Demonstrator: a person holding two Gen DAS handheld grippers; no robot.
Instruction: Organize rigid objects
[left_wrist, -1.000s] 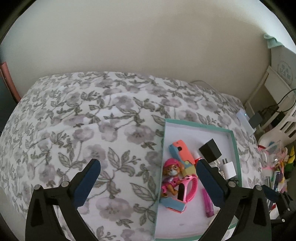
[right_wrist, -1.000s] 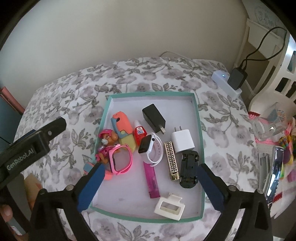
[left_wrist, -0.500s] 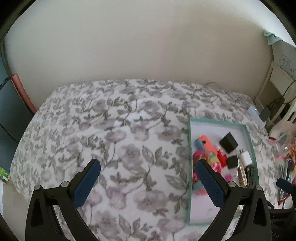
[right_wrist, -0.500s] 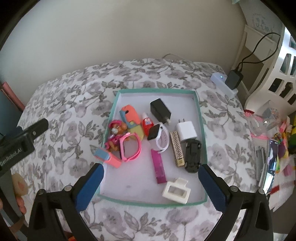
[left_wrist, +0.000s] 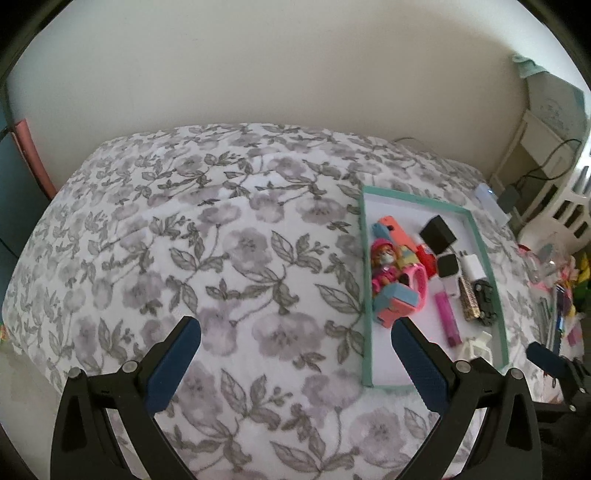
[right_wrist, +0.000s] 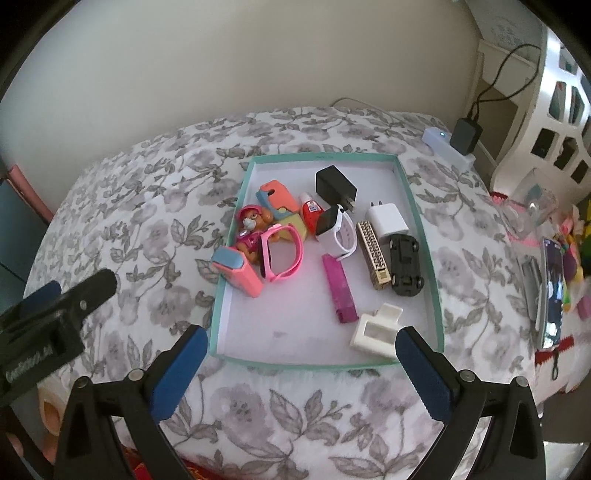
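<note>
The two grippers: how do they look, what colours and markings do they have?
Both the left gripper and the right gripper have black angular frames with silver screws and dark blue textured pads. In the right wrist view, the left gripper's black body carries white lettering, too blurred to read.

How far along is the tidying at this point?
Done, apparently: the small items, among them the toy car, white charger and pink watch, lie inside the teal-rimmed tray. In hand: nothing; the left gripper and right gripper are open and empty. Left: nothing loose shows on the bedspread.
</note>
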